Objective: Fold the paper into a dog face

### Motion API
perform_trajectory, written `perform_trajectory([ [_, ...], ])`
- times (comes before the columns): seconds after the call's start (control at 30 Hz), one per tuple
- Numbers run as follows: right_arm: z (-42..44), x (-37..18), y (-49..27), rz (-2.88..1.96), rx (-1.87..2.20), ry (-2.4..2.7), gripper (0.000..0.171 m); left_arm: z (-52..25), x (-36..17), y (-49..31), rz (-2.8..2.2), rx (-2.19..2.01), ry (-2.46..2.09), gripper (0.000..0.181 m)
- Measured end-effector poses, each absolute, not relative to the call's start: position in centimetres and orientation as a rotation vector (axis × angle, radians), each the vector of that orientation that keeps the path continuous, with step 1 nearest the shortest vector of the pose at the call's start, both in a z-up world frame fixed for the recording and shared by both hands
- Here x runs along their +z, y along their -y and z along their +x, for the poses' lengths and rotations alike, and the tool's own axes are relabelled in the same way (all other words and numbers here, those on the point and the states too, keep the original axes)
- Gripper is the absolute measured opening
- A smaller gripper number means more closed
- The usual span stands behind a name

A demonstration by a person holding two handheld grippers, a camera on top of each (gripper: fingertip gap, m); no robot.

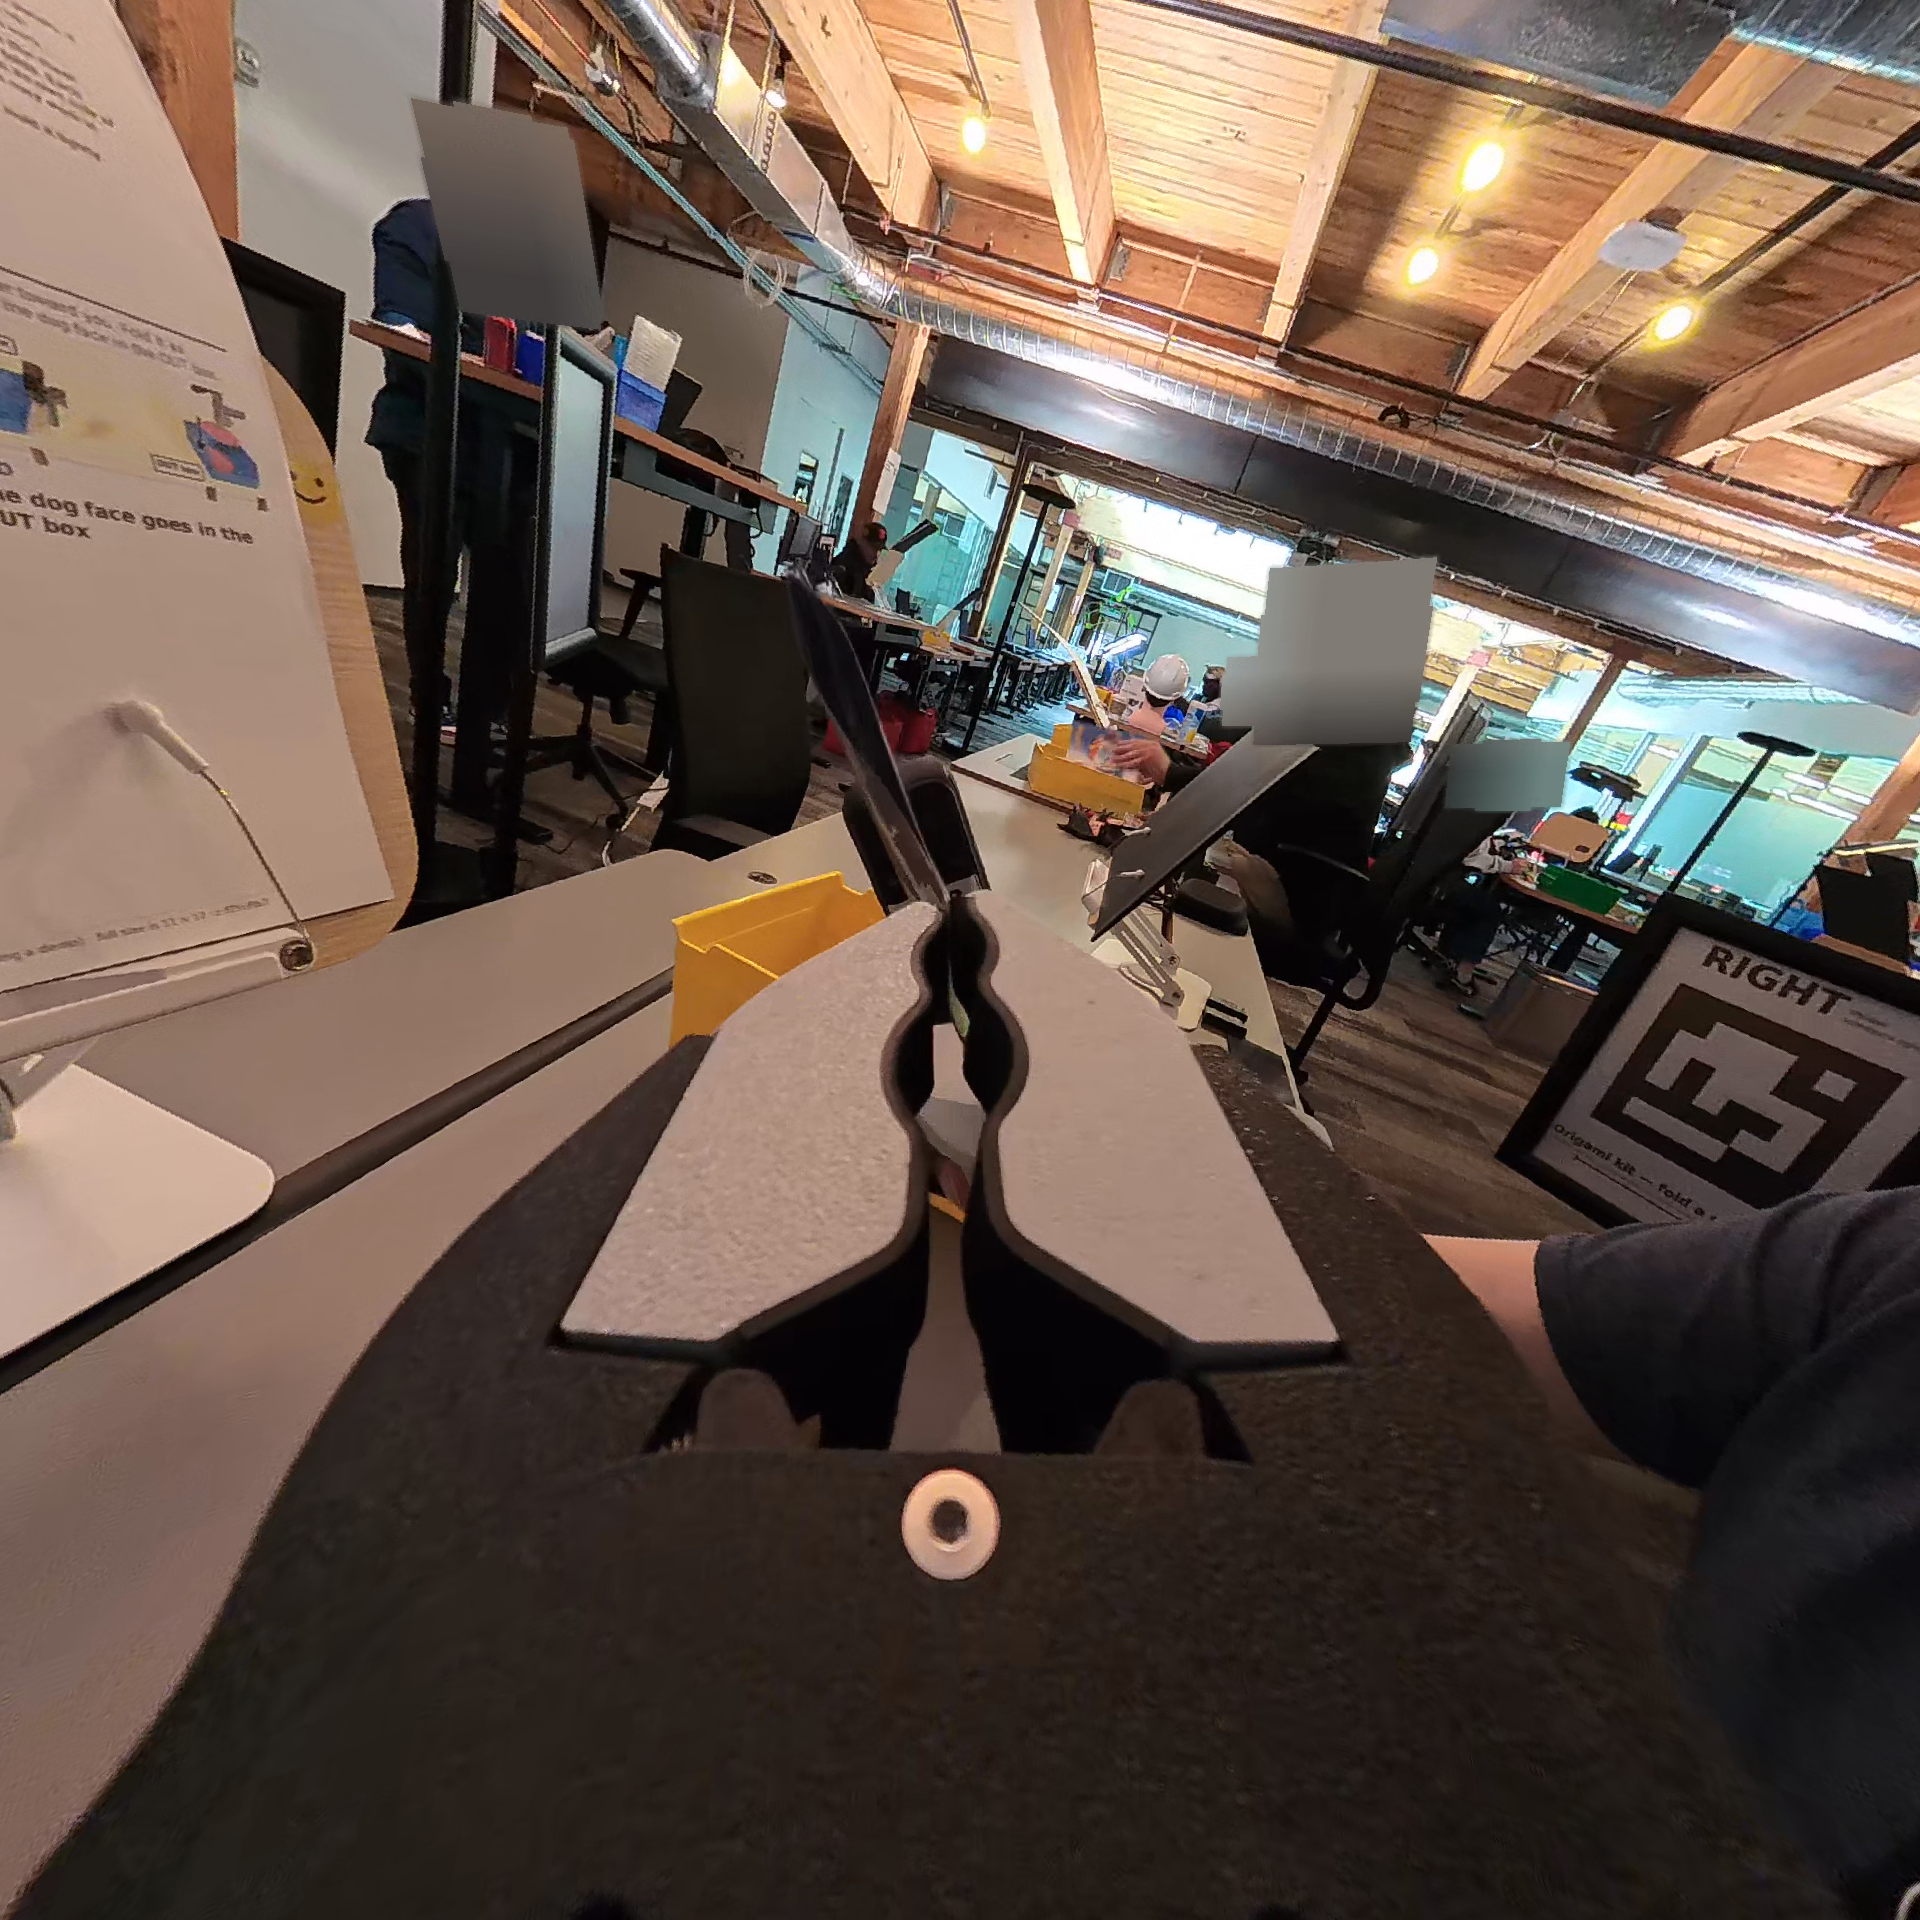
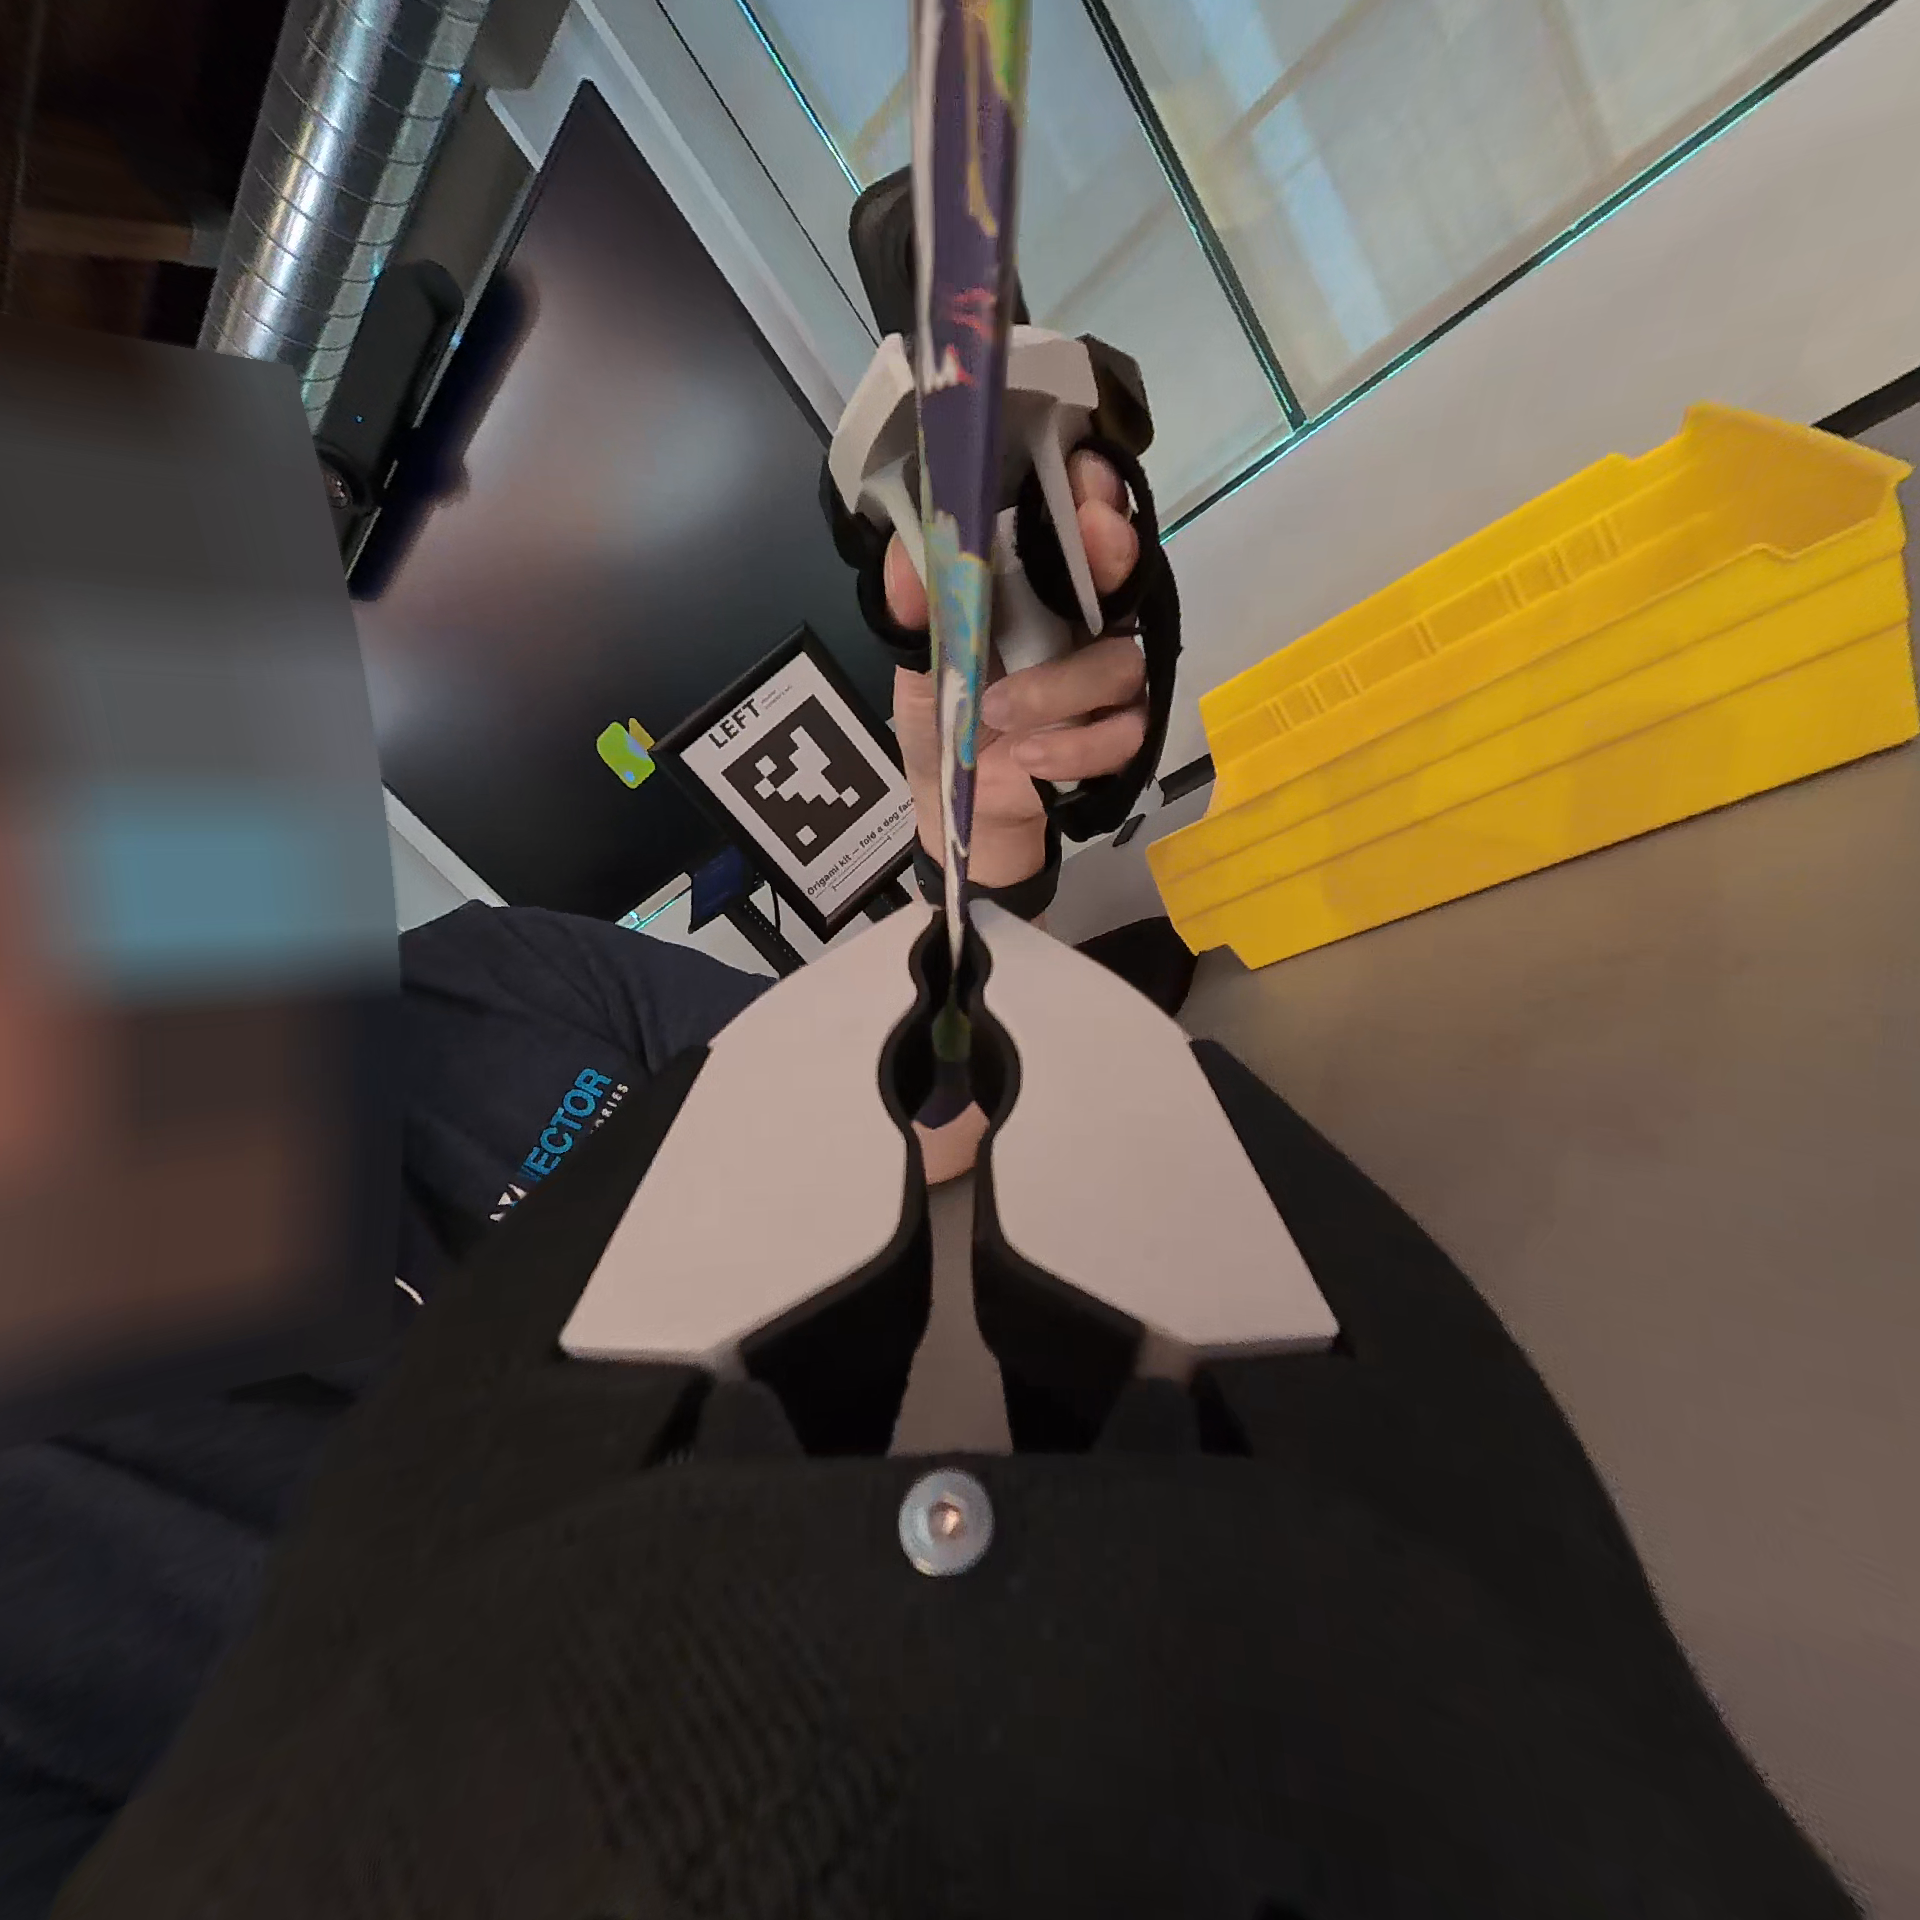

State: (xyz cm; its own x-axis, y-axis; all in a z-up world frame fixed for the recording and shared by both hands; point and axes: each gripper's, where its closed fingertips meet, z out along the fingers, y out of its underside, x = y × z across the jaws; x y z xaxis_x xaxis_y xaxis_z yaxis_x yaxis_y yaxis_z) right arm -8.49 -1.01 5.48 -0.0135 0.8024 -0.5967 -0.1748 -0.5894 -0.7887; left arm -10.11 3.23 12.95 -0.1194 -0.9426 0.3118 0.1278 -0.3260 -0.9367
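Note:
The paper (image 1: 852,717) is a dark blue patterned sheet seen edge-on, held up in the air between both grippers. In the left wrist view my left gripper (image 1: 951,909) is shut on the sheet's lower edge, and the sheet rises up and to the left from the tips. In the right wrist view my right gripper (image 2: 951,925) is shut on the same paper (image 2: 961,312), which runs straight up out of the frame. Farther along the sheet, my left gripper (image 2: 971,416) shows with a hand (image 2: 1049,717) around its handle.
A yellow bin (image 1: 748,945) (image 2: 1558,665) lies on the grey table (image 1: 416,997) (image 2: 1610,1195). An instruction sheet on a white stand (image 1: 135,623) is at the left. Framed marker signs (image 1: 1745,1081) (image 2: 800,779) stand at the sides. A dark monitor (image 2: 603,468) is behind.

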Motion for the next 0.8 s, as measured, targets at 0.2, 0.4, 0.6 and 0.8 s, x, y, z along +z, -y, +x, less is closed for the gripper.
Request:
perform_trajectory([
  [0.2,-8.4,4.8,1.3,-1.610,1.685,0.705,0.002,-10.0,12.8,-3.4,-1.291,-1.600,-0.986,0.000],
  [0.4,-8.0,4.3,1.5,-1.688,1.640,0.715,0.002,-10.1,12.8,-3.7,-1.294,-1.599,-0.967,0.000],
  [0.6,-8.1,4.2,2.3,-1.718,1.671,0.750,0.002,-10.1,12.9,-3.6,-1.293,-1.593,-0.976,0.000],
  [0.8,-7.7,3.5,3.6,-1.786,1.727,0.814,0.002,-10.1,12.9,-3.4,-1.285,-1.594,-0.982,0.000],
])
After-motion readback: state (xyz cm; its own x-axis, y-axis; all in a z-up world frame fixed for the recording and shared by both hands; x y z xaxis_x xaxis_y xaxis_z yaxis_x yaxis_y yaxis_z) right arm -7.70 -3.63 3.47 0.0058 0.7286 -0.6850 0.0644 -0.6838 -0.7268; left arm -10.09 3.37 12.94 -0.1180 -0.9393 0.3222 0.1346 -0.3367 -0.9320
